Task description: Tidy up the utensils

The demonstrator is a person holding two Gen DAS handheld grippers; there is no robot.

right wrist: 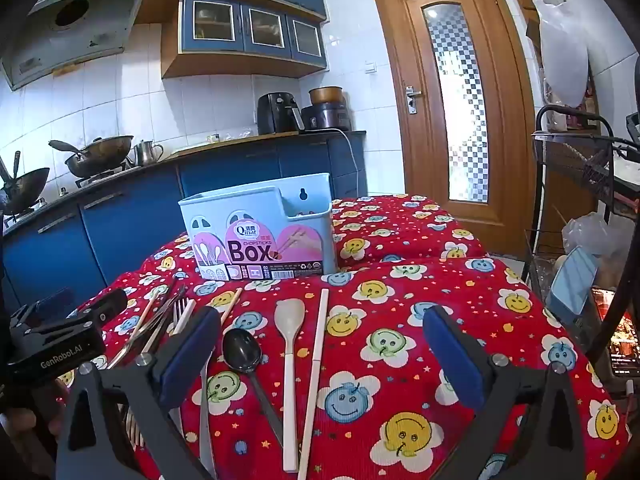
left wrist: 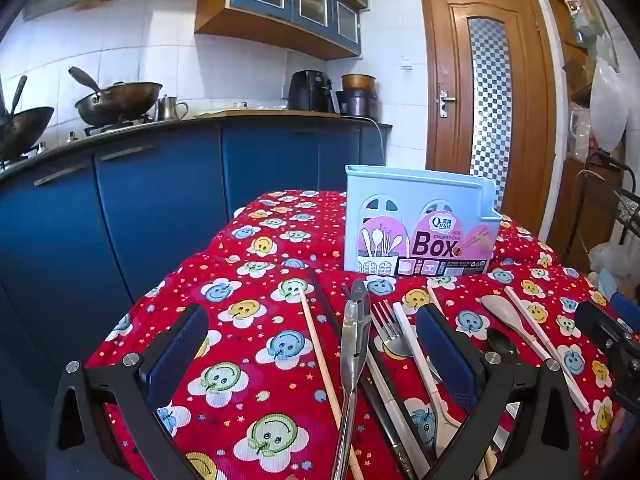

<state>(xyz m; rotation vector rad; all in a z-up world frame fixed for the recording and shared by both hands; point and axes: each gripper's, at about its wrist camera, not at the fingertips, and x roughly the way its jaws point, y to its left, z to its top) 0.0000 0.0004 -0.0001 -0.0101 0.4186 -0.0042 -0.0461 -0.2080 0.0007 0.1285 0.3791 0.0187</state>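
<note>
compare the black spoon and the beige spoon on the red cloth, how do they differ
The black spoon is dark and glossy with an oval bowl; the beige spoon is pale and matte with a broader, flatter bowl. The beige spoon's bowl reaches nearer the chopsticks box; the black spoon's lies closer to the camera. The black spoon's handle angles right, the beige one's runs straight. Both lie flat, bowls toward the box.

Utensils (right wrist: pixel 289 364) flat on cloth before upright blue chopsticks box (right wrist: pixel 256 232).
</note>
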